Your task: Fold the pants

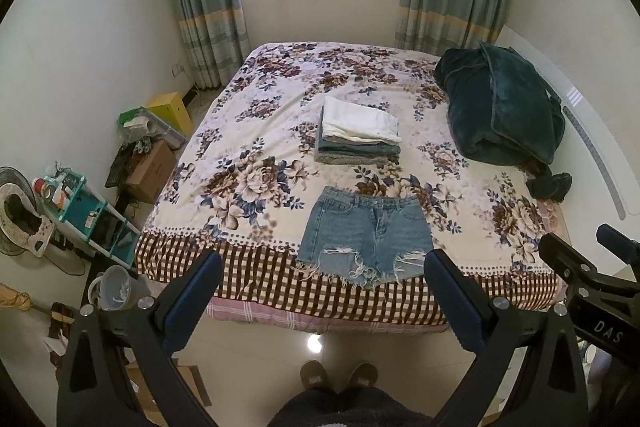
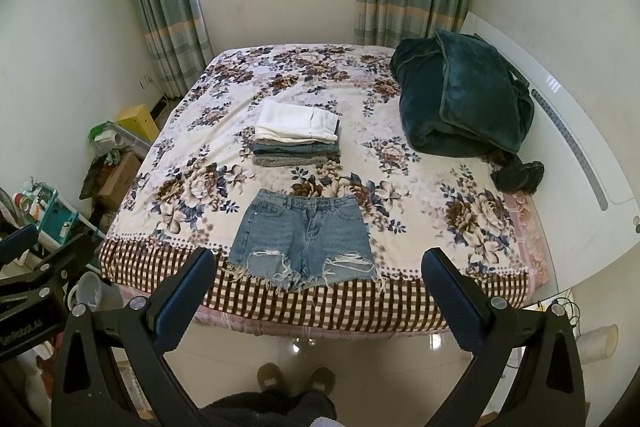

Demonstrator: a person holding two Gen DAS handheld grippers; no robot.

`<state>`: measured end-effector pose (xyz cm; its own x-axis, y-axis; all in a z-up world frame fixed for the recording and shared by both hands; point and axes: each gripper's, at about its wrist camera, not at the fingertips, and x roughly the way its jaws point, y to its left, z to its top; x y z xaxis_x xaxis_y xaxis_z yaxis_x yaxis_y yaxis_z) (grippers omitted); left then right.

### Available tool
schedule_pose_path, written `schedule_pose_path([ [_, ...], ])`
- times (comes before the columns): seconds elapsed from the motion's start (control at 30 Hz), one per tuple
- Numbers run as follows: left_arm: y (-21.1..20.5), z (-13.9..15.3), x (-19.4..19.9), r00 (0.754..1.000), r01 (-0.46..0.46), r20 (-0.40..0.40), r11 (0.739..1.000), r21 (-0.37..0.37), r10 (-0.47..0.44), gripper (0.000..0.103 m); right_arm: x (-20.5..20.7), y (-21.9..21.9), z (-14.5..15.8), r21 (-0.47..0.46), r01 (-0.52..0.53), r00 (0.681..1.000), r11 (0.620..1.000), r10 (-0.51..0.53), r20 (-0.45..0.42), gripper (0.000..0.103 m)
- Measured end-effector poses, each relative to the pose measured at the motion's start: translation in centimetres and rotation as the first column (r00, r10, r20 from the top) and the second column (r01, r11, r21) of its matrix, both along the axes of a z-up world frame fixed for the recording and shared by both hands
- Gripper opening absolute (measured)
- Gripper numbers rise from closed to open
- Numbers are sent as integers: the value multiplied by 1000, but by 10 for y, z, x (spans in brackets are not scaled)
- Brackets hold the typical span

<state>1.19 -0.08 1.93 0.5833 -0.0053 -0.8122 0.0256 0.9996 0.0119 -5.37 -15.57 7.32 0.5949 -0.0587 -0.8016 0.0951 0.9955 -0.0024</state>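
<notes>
Pale blue frayed-hem denim shorts (image 1: 366, 239) lay flat and unfolded near the foot edge of the bed with the floral and checked bedspread (image 1: 248, 163), waistband toward the window. The left gripper (image 1: 322, 291) and the right gripper (image 2: 316, 287) both hovered over the floor before the bed, jaws spread wide and empty, the shorts just beyond and between their blue-padded fingers (image 1: 192, 299). A stack of folded garments topped by white cloth (image 1: 358, 135) sat farther up the bed. A dark teal plush blanket (image 2: 464, 99), possibly bundled around a pillow, rested by the headboard side.
</notes>
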Motion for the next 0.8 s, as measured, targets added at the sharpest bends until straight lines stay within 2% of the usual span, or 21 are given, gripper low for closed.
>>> schedule_pose_path([
  [0.23,-1,2,0,1000,-1,6,1000,0,1,103,5,1,9,7,-6,1000,1000,6,0,103],
  [0.27,0,2,-1,1000,-1,6,1000,0,1,103,5,1,28,8,-8,1000,1000,8,1,103],
  [0.33,0,3,1,1000,-1,6,1000,-4,1,103,7,2,32,5,-10,1000,1000,10,2,103],
  [0.8,-1,11,2,1000,1,18,1000,-5,-1,103,6,4,35,4,-10,1000,1000,10,8,103],
])
